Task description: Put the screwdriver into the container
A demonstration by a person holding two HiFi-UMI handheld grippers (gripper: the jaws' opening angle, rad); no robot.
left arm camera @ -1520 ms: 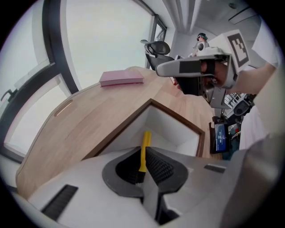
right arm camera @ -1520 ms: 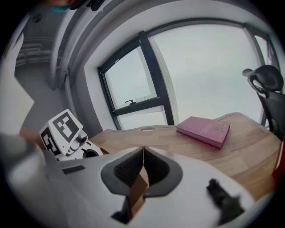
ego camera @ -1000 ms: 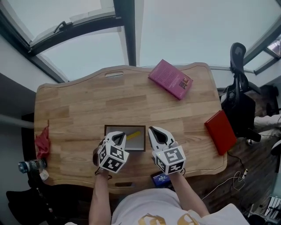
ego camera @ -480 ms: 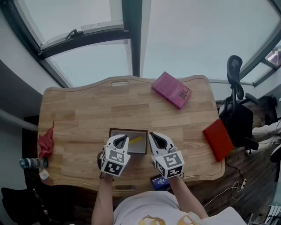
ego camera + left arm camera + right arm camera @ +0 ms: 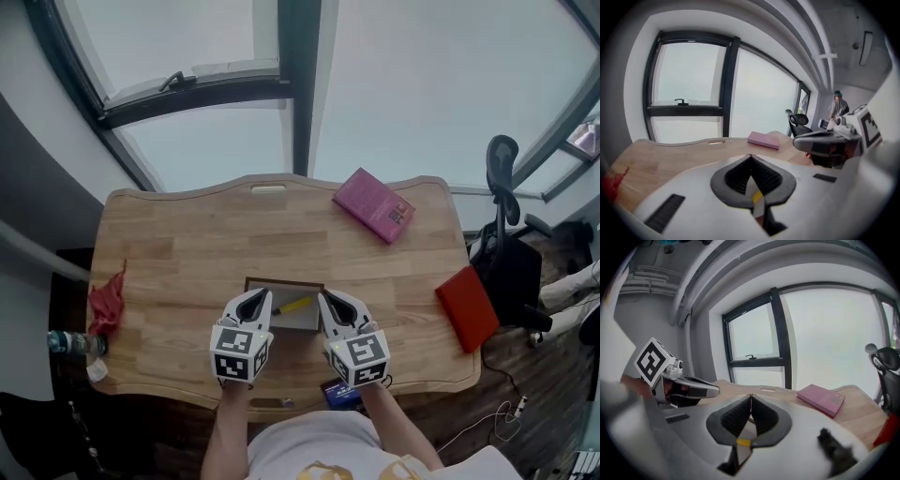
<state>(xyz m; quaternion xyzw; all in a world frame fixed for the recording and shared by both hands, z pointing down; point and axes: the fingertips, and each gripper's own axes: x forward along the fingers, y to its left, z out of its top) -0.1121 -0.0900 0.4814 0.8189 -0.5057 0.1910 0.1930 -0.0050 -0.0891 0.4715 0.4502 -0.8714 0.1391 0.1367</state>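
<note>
The screwdriver (image 5: 294, 305) seems to lie inside the shallow container (image 5: 281, 282), between the two tongs, though it shows small here. The left tongs (image 5: 253, 302) and right tongs (image 5: 335, 305) are both closed tip to tip, holding nothing. The task looks done.

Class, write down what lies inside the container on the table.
A yellow screwdriver lies inside the container. The left tool and right tool cover its near corners.

Pale matt wood table (image 5: 187, 253), grain visible; container (image 5: 281, 281) rim dark, possibly wood.
</note>
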